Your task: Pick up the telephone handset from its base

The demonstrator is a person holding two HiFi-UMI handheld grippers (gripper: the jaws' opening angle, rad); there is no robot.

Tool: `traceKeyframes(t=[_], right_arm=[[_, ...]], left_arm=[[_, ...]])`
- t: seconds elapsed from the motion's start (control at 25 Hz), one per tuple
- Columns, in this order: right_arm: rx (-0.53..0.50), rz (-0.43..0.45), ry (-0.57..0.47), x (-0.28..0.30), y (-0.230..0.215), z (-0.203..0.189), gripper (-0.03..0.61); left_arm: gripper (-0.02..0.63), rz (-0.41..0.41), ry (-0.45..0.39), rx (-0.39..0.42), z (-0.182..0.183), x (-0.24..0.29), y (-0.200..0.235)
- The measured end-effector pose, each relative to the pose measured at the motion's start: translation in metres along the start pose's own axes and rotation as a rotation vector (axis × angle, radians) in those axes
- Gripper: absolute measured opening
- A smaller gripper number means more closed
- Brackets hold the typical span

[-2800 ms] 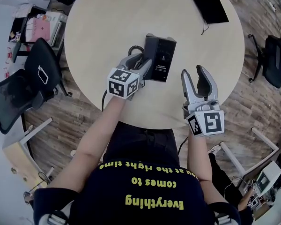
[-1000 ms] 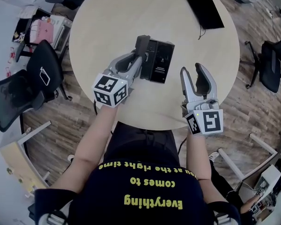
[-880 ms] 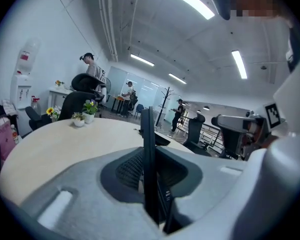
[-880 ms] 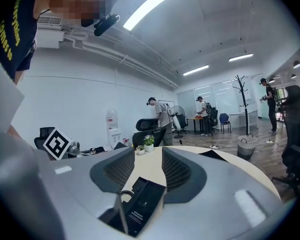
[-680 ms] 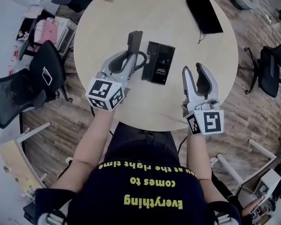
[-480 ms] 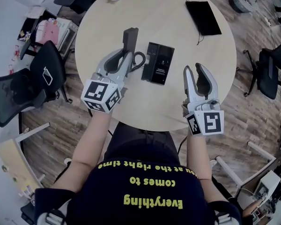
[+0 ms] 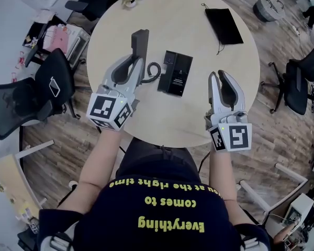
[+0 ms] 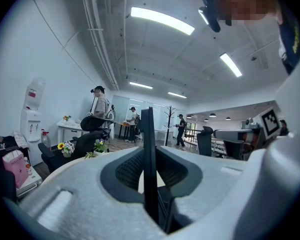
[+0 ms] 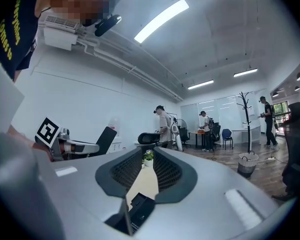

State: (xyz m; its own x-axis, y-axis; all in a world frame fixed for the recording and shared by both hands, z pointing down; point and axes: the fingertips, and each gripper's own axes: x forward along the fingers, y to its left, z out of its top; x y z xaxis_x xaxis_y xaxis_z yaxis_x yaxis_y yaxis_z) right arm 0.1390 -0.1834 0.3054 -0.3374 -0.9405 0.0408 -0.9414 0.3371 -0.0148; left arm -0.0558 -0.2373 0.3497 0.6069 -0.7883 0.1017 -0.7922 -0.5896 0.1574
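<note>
Jaws of the left gripper (image 7: 135,69) are closed tight on one end of the handset (image 7: 140,40), held edge-on above the table (image 7: 199,46), left of its base (image 7: 175,73). Coiled cord (image 7: 153,70) may tug it loose or drag the base as slack runs out. Right gripper (image 7: 223,81), empty, is closing its jaws.

Jaws clamped on upright black handset (image 8: 148,154), standing people (image 8: 101,104) behind
</note>
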Motion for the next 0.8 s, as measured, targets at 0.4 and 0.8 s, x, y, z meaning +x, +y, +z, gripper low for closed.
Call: traceKeyframes(t=[0.4, 0.8], right_arm=[[-0.032, -0.049, -0.058, -0.012, -0.006, 0.026, 0.012], [-0.044, -0.083, -0.096, -0.014, -0.011, 0.043, 0.011]], left_arm=[[0.072, 0.016, -0.073, 0.042, 0.030, -0.022, -0.008], [0.072, 0.022, -0.109, 0.039, 0.043, -0.025, -0.010]])
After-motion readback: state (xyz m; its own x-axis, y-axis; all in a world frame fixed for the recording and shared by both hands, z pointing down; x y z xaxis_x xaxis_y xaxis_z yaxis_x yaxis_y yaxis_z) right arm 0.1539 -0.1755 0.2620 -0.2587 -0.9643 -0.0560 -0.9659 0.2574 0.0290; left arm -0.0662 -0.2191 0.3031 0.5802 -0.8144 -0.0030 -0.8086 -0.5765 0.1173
